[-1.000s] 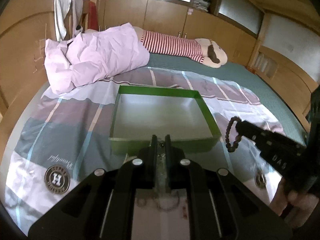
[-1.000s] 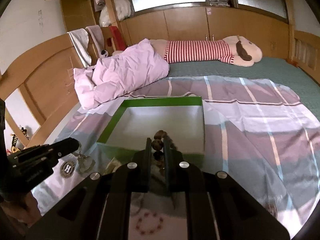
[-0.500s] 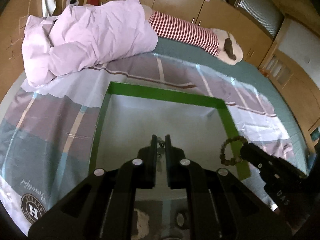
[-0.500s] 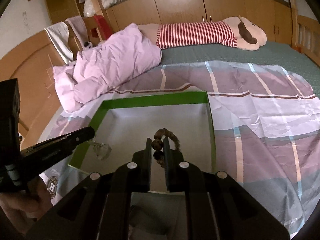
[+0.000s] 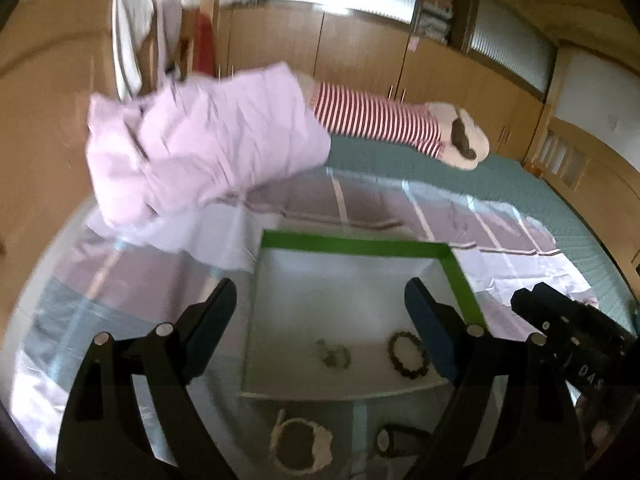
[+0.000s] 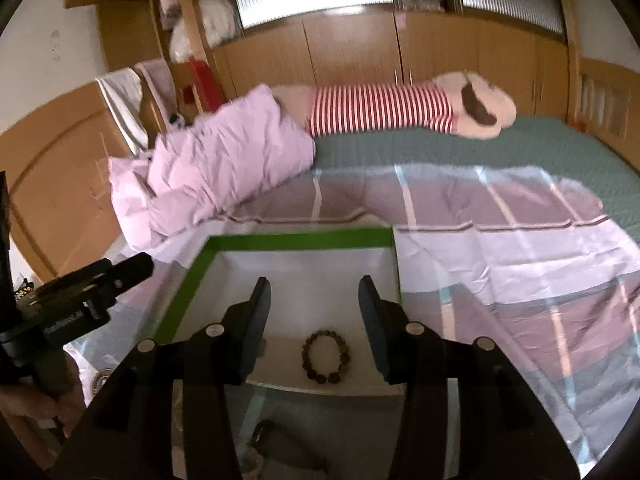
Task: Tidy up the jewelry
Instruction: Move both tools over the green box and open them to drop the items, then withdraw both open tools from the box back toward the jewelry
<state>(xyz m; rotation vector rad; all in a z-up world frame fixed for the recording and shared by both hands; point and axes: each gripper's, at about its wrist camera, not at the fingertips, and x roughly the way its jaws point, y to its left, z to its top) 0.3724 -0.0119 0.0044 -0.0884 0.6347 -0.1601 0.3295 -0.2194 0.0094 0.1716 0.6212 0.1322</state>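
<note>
L gripper is wide open w/ nothing between its jaws, which have just been opening; below it a small clear pendant piece lies in the green tray, light, fiddly & prob fragile, so pinch its body, not the chain. Just right of it lies the bead bracelet, near the front wall; R gripper above it has also just been opening, partway apart & empty. Beads look hard but the loop is floppy & may roll, so nip across one side of the ring.

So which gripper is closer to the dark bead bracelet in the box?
Right. The right gripper hangs open directly over the bracelet; the left gripper, also open, sits further left, over the tangled piece.
</note>
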